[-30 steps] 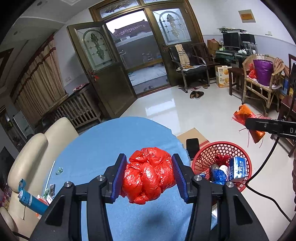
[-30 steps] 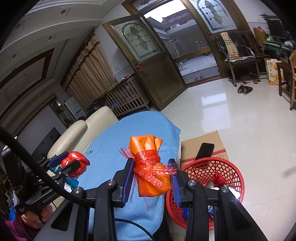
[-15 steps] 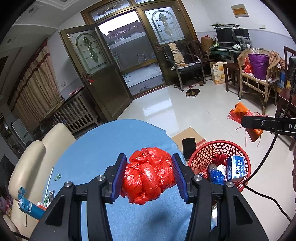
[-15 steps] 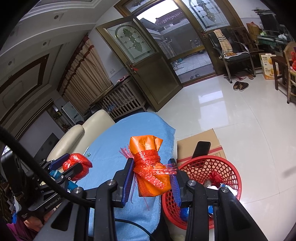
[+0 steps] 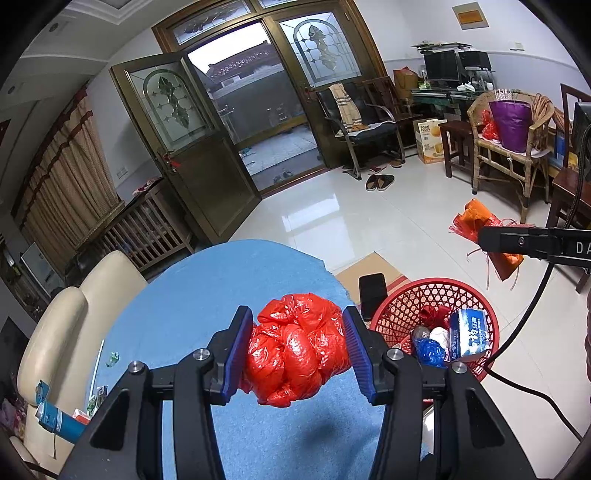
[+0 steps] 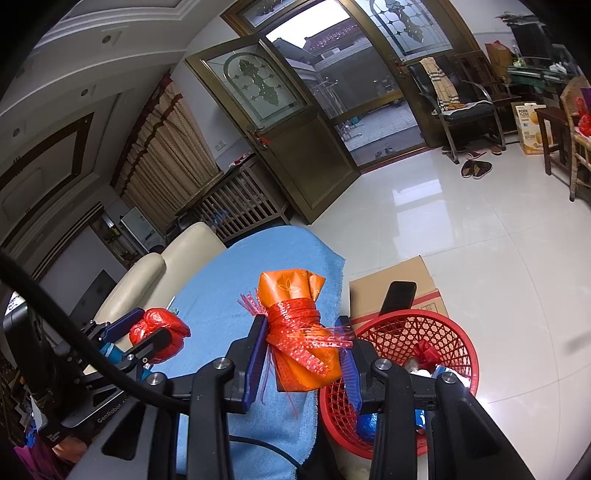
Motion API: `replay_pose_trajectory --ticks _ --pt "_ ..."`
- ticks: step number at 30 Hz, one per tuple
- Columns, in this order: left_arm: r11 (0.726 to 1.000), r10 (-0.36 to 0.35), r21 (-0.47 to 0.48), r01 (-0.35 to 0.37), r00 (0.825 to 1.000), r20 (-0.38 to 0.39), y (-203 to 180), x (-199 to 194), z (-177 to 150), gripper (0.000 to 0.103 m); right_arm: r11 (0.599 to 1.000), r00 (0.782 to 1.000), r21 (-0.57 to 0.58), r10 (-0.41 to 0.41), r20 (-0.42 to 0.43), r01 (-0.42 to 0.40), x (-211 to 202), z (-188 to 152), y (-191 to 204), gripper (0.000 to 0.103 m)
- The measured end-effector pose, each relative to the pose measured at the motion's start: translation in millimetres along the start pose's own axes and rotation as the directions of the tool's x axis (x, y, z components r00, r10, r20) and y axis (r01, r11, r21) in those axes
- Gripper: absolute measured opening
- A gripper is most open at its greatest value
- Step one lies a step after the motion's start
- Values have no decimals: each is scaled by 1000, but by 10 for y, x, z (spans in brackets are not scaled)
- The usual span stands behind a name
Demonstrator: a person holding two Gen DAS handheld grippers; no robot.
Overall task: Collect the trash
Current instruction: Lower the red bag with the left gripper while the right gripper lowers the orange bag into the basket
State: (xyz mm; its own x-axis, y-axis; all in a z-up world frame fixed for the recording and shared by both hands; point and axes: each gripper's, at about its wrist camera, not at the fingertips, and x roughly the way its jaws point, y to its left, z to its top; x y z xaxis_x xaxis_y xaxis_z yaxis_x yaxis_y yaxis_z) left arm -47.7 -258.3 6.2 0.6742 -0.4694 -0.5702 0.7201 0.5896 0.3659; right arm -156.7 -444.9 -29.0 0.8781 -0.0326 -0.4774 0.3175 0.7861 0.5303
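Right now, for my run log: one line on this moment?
left claw: red bag | right claw: orange packet | red basket: nearby

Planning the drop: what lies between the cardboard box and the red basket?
A black phone leans there, on the cardboard box behind the red basket; both wrist views show it.

a glossy white tiled floor [image 5: 369, 221] is reflecting pale daylight that is coming through tall brown-framed glass doors [image 5: 255, 122], one leaf standing open. plain white walls [image 5: 406, 33] are rising to a moulded ceiling. beige pleated curtains [image 5: 62, 184] are hanging at the left above a dark slatted wooden crib [image 5: 144, 236]. a cream leather sofa [image 5: 55, 332] is sitting beside a round table covered in blue cloth [image 5: 221, 288]. a dark metal armchair [image 5: 362, 125] and a woven wicker chair [image 5: 509, 155] are lining the far wall near a cluttered glass desk with monitors [image 5: 450, 81].
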Motion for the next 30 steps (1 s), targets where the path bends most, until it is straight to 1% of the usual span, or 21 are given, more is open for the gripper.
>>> replay_pose_trajectory --ticks 30 --pt "998 -19 56 20 1000 -9 -144 131 73 52 999 1000 43 -24 11 23 -79 -10 -109 39"
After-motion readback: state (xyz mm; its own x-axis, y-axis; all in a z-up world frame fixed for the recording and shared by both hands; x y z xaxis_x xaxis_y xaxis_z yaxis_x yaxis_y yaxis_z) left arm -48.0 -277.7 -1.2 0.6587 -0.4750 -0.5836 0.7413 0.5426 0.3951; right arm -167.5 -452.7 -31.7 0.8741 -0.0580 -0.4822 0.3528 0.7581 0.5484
